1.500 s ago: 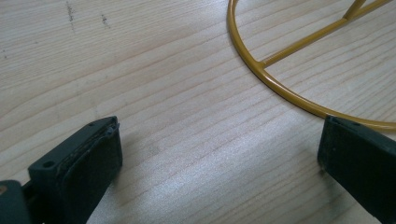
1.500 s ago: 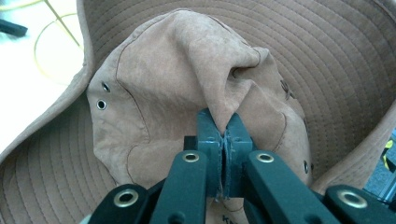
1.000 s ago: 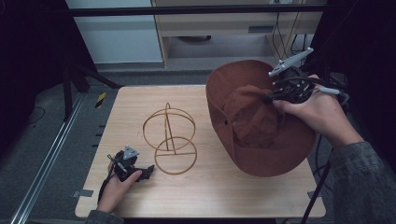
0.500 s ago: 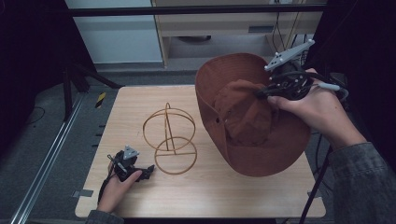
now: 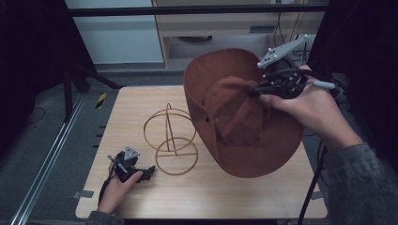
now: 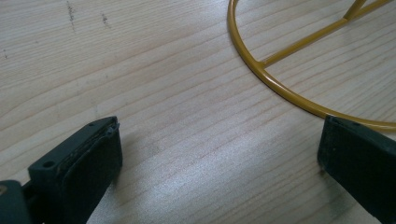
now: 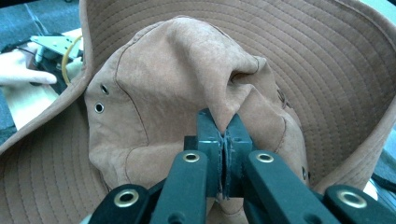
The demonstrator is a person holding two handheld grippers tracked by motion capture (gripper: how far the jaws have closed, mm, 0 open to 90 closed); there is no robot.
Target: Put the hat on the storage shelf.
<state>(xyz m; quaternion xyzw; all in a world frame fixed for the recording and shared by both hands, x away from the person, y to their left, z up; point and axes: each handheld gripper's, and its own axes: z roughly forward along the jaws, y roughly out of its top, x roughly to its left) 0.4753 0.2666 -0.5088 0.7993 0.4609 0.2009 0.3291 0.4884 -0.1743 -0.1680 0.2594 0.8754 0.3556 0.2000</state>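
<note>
Brown hat (image 5: 244, 122) hangs tilted just right of the wire stand (image 5: 171, 140), brim's low edge near the table (image 5: 263, 197) — we see it pinched by a fold of the crown in the right gripper (image 7: 223, 135), jaws clamped tight on fabric. Left gripper (image 5: 151, 169) rests near the stand's base ring, jaws wide, holding nothing. We judge the step is seating the hat on the stand: keep the pinch firm, centre the crown over the top hoop, steady the base ring — then lower.
</note>
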